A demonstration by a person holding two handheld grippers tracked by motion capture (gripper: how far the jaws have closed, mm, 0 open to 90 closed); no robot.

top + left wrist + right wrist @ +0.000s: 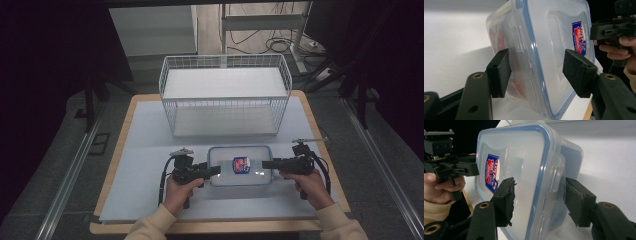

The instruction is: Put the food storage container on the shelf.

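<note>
— Clear plastic: what is it, and where does it sit?

— It is a lidded box (pixel 240 166) with a blue seal around the lid and a red and blue label (pixel 241 165) on top. It lies flat on the white table (pixel 145 165), near the front edge, between two hand-held grippers.

— What is behind it?

— A white wire basket (pixel 225 95), well apart from the box, toward the far side of the table.

— How is the left gripper (pixel 214 171) placed?

— A hand (pixel 176 194) holds it at the box's left end. In the left gripper view its jaws stand apart, one on each side of that end's rim and side latch. I cannot tell whether the pads (pixel 499 72) touch the plastic.

— And the right gripper (pixel 266 164)?

— The right hand (pixel 312 187) holds it at the opposite end. In the right gripper view its jaws are also spread, straddling the rim and latch (pixel 555 180) there, one pad over the lid, the other beside the wall. Contact is unclear here too.

— Anything inside the box?

— Something orange shows through the wall in the left gripper view, too blurred to name.
</note>
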